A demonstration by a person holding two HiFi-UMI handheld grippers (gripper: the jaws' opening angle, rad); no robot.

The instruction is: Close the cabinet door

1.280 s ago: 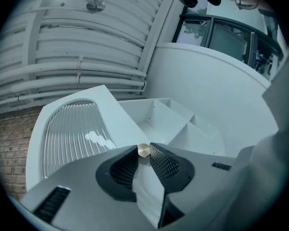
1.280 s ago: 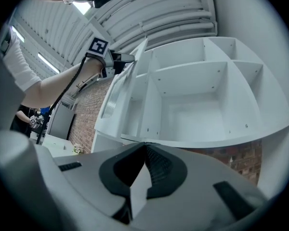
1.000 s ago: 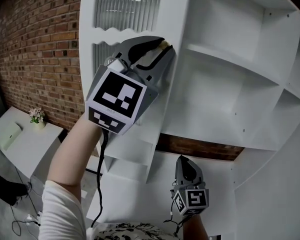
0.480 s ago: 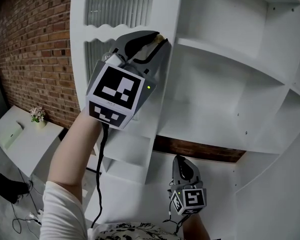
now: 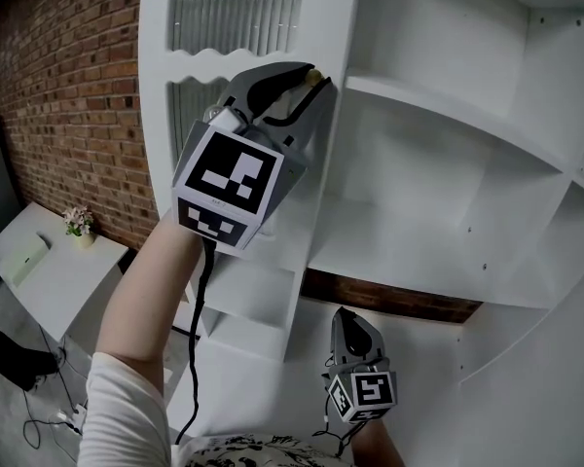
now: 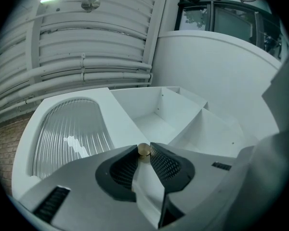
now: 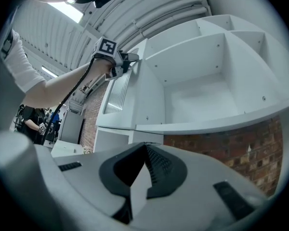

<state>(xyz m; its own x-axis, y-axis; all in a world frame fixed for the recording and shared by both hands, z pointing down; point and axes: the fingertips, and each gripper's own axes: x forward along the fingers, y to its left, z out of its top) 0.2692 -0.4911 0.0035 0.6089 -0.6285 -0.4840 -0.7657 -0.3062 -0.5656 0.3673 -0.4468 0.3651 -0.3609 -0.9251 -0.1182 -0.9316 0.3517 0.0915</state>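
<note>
The white cabinet door [image 5: 243,27] with ribbed glass panels stands open at the left of the open shelves [image 5: 448,115]. My left gripper [image 5: 310,78] is raised to the door's right edge and is shut on its small brass knob [image 5: 316,69]. In the left gripper view the knob [image 6: 143,149] sits pinched between the pads [image 6: 164,163], with the ribbed glass [image 6: 72,129] to its left. My right gripper [image 5: 356,325] hangs low below the shelves. Its jaws meet at the tips [image 7: 145,147] with nothing between them, well away from the door.
A brick wall [image 5: 68,115] runs behind the cabinet at the left. A low white table [image 5: 49,280] with a small flower pot [image 5: 78,224] stands at the lower left. Cables lie on the floor [image 5: 39,426]. The left gripper's cable [image 5: 200,358] hangs along the arm.
My left gripper, still on the knob, has shifted slightly left in the head view and the door edge has moved with it. The right gripper has barely shifted.
</note>
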